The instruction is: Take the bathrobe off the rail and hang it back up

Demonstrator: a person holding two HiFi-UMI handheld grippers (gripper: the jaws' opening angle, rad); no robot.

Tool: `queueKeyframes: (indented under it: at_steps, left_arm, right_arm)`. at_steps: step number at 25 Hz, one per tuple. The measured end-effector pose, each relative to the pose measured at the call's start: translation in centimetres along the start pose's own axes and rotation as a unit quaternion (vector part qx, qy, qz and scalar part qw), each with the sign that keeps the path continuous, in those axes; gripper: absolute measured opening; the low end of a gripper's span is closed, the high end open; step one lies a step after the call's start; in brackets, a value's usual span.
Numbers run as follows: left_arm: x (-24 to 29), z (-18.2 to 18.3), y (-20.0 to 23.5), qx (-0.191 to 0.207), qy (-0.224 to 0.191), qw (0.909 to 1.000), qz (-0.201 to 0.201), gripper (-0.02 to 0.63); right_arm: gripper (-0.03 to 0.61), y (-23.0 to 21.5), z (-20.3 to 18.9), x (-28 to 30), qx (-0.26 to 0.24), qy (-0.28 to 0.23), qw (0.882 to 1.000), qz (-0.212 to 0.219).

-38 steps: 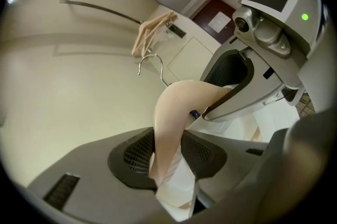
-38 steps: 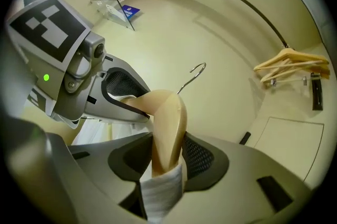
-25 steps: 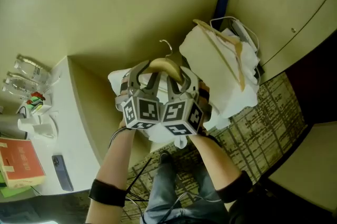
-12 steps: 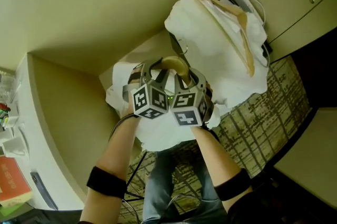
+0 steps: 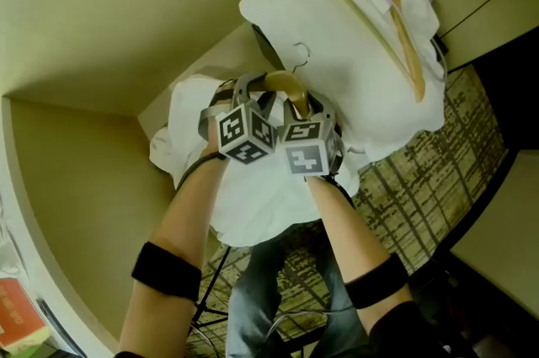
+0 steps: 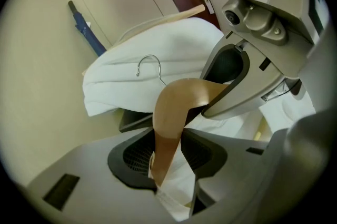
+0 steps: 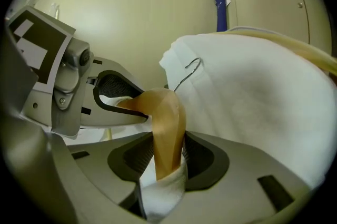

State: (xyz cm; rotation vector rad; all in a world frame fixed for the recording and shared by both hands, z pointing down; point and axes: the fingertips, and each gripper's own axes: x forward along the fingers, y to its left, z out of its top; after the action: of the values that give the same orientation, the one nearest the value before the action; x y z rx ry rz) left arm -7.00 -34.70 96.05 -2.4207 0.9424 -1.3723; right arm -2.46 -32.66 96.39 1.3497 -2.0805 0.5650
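**Q.** Where is the bathrobe (image 5: 257, 200) at this instant?

**A.** In the head view it hangs on a wooden hanger (image 5: 282, 82) near the centre of the frame. Its white cloth spreads from the hanger toward 6 and 8 o'clock, across the person's forearms (image 5: 198, 205). The wire hook (image 7: 181, 82) rises from the hanger's crown toward 12 o'clock and is seen against a second white garment (image 5: 345, 53). Whether hook and garment touch cannot be told.

**Q.** How do the two tools stand?

**A.** The left gripper (image 5: 253, 95) holds the hanger arm at 9 o'clock of the hook, and the right gripper (image 5: 313, 105) holds the arm at 3 o'clock. The marker cubes are just beside each other. In the left gripper view the jaws are clamped on the tan wood (image 6: 174, 107), with a fold of robe cloth caught below it. The right gripper view shows the same hold: the jaws are closed on the wood (image 7: 166, 123) and the cloth.

**Q.** What surrounds them?

**A.** The second garment lies at 1 o'clock under a second hanger (image 5: 402, 40). Patterned carpet (image 5: 421, 179) fills 4 o'clock and a pale wall (image 5: 126, 11) fills 10 o'clock. A blue umbrella (image 7: 220, 4) leans at 1 o'clock in the right gripper view.
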Motion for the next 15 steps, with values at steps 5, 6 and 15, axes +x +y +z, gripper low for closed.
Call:
queueKeyframes:
  at_steps: [5,6,15]
  left_arm:
    - [1.9,-0.7,-0.4,-0.011,-0.004,0.9999,-0.006,0.160]
    - [2.0,-0.8,-0.4,-0.015,-0.003,0.9999,-0.005,0.163]
    - [-0.4,0.1,-0.5,-0.022,0.003,0.9997,-0.008,0.222]
  right_arm:
    - [0.179,-0.4,-0.5,0.8,-0.001,0.008,1.000,-0.010]
    - [0.181,-0.4,-0.5,0.9,-0.003,0.010,1.000,-0.009]
    - [0.187,-1.0,0.4,-1.4,0.006,0.018,1.000,-0.023]
